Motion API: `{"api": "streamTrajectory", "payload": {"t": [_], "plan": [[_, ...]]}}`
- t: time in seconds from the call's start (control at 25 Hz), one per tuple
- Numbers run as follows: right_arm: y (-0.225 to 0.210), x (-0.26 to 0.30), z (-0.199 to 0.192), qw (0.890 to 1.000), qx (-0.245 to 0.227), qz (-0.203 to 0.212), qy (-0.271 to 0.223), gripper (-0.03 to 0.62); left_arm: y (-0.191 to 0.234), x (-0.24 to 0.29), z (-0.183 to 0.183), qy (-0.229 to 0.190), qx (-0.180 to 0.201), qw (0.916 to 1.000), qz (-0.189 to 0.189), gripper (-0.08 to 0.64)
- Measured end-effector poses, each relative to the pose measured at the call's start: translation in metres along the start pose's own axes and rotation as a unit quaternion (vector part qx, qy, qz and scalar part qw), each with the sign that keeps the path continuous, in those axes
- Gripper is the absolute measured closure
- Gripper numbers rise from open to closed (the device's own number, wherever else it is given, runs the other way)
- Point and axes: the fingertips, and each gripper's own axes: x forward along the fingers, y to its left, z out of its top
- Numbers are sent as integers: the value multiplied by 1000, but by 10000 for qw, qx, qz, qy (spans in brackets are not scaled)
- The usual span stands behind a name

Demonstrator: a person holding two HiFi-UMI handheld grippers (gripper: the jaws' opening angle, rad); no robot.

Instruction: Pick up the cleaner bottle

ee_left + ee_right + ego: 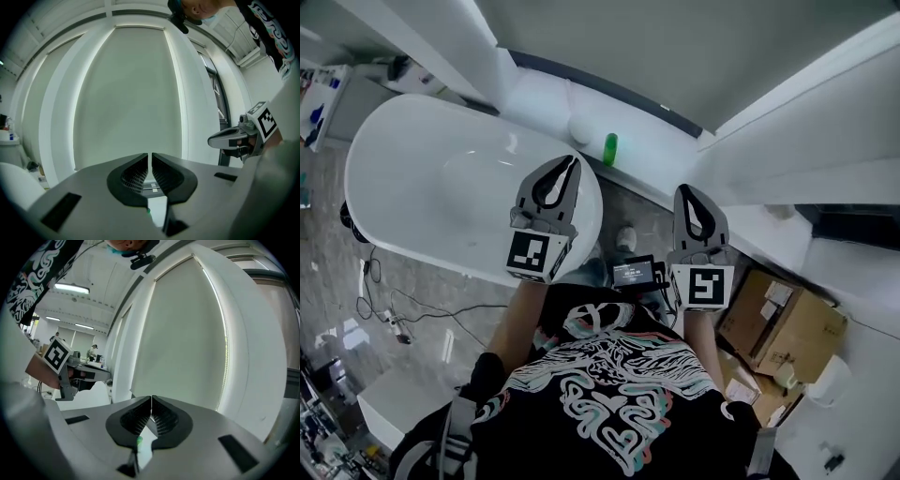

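Green plastic marks the cleaner bottle [609,148], standing upright on the white ledge [654,156] behind the bathtub [422,178], just beside a round white object [579,128]. Both tools are held in the air short of it. The left tongs [574,165] hang over the tub's near end and the right tongs [686,192] over the floor beside it. Each pair is pressed together with nothing between the pads, as the left gripper view [150,161] and the right gripper view [151,404] show plainly.

The main hazard, as I judge it, is arriving closed. A shut tip meeting a tall, narrow bottle would push it over, and it could roll off the ledge into the gap by the tub. Whichever pair goes in needs to spread first and come in level with the body. A grip taken too high may let the smooth plastic swing or slip. The left pair's approach also passes close to the round white object, which could be bumped.
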Motion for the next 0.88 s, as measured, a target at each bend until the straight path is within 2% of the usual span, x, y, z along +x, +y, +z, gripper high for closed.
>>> {"api": "streamTrajectory", "payload": {"t": [0.16,0.32,0.44,0.56,0.76,0.88], "plan": [[-11,18,16,9993,58,-19,-374,563,2,15,-4,18,34,10000,73,522],[-20,36,-16,9999,-86,140,38,563,5,35,-26,212,58,9996,168,522],[-23,51,-20,9996,149,231,-115,563,6,47,-43,341,64,9991,259,522],[-25,65,-34,9991,187,361,-82,563,11,60,-61,466,81,9983,338,522],[-27,88,-57,9994,138,294,-123,563,23,76,-95,723,175,9956,565,522],[-24,93,-72,9974,260,666,-112,563,21,83,-107,796,239,9947,601,522]]}}
